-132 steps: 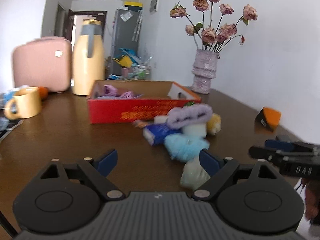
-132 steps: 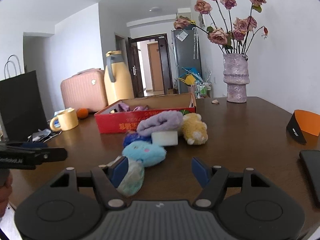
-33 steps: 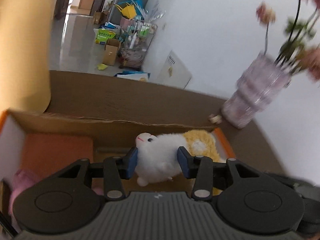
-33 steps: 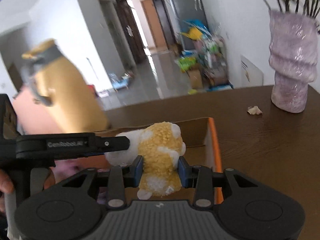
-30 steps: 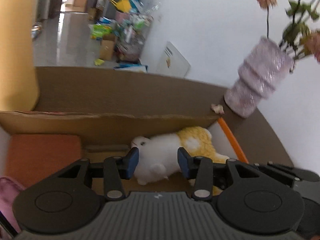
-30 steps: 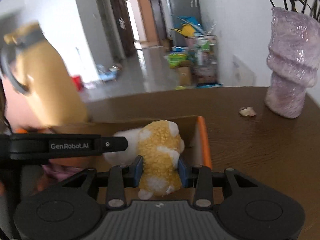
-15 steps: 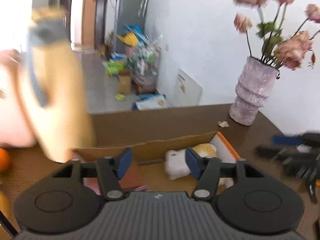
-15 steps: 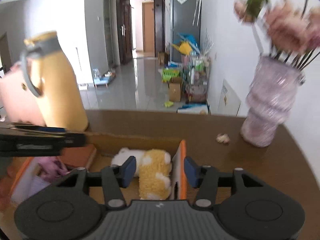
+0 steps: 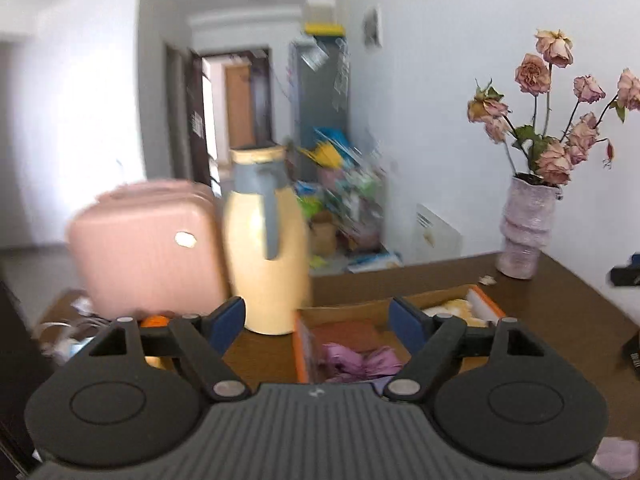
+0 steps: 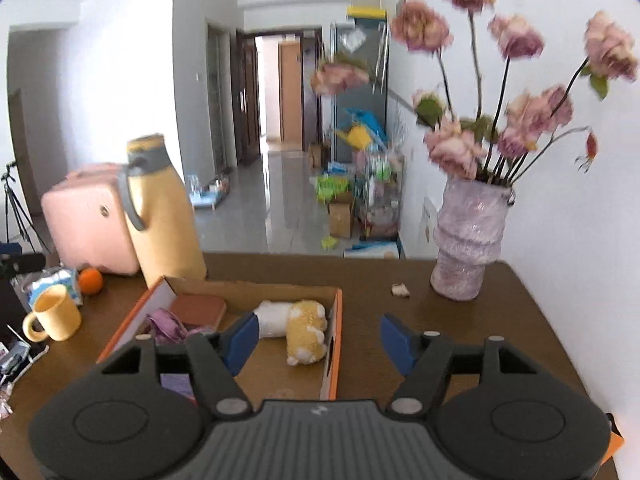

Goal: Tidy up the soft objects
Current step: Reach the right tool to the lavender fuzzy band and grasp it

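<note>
The yellow and white plush toy [image 10: 294, 330] lies inside the open cardboard box [image 10: 335, 344] at its right end; it also shows in the left wrist view [image 9: 452, 307]. A purple soft item [image 10: 168, 328] and a reddish-brown pad [image 10: 198, 309] lie at the box's left end. My right gripper [image 10: 320, 342] is open and empty, raised above the box's right side. My left gripper [image 9: 318, 322] is open and empty, raised over the box [image 9: 484, 307].
A tall yellow thermos [image 10: 164, 208] and a pink suitcase [image 10: 86, 220] stand behind the box. A yellow mug [image 10: 54, 318] and an orange [image 10: 90, 280] sit at the left. A purple vase with dried roses [image 10: 468, 240] stands at the right, near the wall.
Both grippers have let go of the plush toy, opened wide and pulled back and up from the box. The toy now lies in the box.
</note>
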Demonstrator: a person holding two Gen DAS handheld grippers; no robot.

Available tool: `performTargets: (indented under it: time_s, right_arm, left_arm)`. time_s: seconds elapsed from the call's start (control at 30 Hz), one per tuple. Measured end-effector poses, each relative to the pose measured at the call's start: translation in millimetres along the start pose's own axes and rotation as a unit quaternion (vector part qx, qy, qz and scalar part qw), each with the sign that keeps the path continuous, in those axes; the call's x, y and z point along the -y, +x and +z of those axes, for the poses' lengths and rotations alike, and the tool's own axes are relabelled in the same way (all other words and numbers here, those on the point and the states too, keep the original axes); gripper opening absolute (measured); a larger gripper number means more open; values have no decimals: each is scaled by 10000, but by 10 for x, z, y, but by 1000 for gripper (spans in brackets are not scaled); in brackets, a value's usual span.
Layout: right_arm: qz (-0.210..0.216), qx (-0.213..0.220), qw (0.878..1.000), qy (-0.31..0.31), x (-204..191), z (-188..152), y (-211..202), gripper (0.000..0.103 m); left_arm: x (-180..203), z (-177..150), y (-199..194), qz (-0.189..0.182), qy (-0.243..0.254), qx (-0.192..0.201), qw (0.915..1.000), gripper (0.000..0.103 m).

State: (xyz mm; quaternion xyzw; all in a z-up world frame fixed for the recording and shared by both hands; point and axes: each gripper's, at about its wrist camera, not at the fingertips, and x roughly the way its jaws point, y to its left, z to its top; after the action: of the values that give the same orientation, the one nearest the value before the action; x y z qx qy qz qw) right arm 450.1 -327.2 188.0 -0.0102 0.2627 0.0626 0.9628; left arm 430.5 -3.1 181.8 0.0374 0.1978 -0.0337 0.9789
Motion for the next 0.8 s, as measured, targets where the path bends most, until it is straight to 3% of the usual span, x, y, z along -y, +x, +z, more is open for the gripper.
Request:
performTargets:
  time_s: [0.2,0.3,0.43,0.6,0.7,0.8]
  right_arm:
    - [148,712,9970,-249,-211,-611,-583,73]
    - [321,964,9945,-271,-294,-1072,-887,74]
    - [532,1146,9917,-232,-426,-1714,-1228,82]
    - [605,979,9915,-608,-677,-2508,-1490,83]
    - [841,661,9935,-378,-747,-2843,-1500,82]
    - [831,622,9940,-340,-799,-3006,-1537,82]
  left_arm:
    - [161,-860,-857,271,177,794,9963,84]
    - [243,-1292,-1301,22,50,1016,9948,93]
    - [389,-1793,-1674,-268,-40,876,9958,94]
    - [605,-2273,-1877,-389,-33,507,9979,94]
    - [719,-2364,-1862,-501,136,354,9980,94]
    - [766,-2367,-1827,-537,-14,362,9979,94]
